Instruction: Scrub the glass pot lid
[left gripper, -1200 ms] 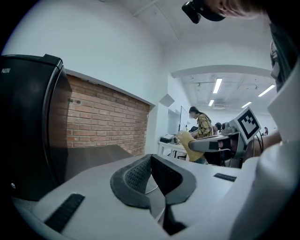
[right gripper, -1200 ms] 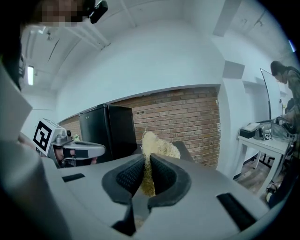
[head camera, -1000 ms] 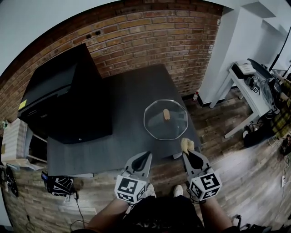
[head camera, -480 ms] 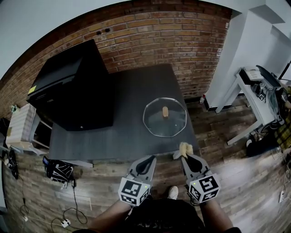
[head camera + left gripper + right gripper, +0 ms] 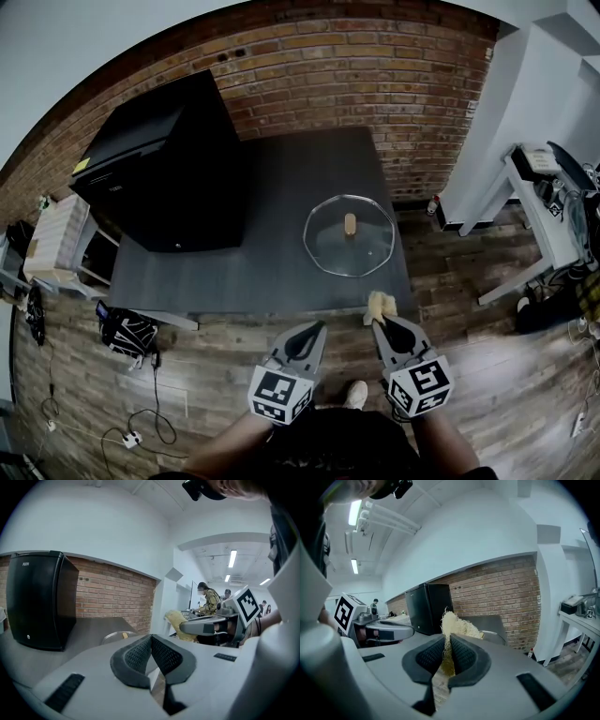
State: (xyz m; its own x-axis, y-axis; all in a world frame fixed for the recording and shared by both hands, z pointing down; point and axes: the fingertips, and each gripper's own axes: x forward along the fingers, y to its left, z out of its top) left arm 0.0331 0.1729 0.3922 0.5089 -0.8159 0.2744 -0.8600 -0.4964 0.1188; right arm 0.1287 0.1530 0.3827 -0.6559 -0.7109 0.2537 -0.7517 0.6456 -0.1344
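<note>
Glass round pot lid with wooden knob (image 5: 349,236) on dark grey table (image 5: 272,234), 12 o'clock of both grippers | right gripper (image 5: 381,323) pinches straw-yellow fibrous scrubber (image 5: 451,623) | left gripper (image 5: 151,639) jaws pressed together, nothing between | black fridge (image 5: 37,597): white brand mark, illegible, shows in left gripper view only

A black cabinet (image 5: 169,178), perhaps a small fridge, sits on the dark table (image 5: 281,234).

The glass pot lid (image 5: 337,251) is lying flat, tan knob (image 5: 350,225) up, near the dark table's (image 5: 272,253) right front corner. You are pinching the pale fibrous scrubber (image 5: 380,304) just off that table's front edge.
</note>
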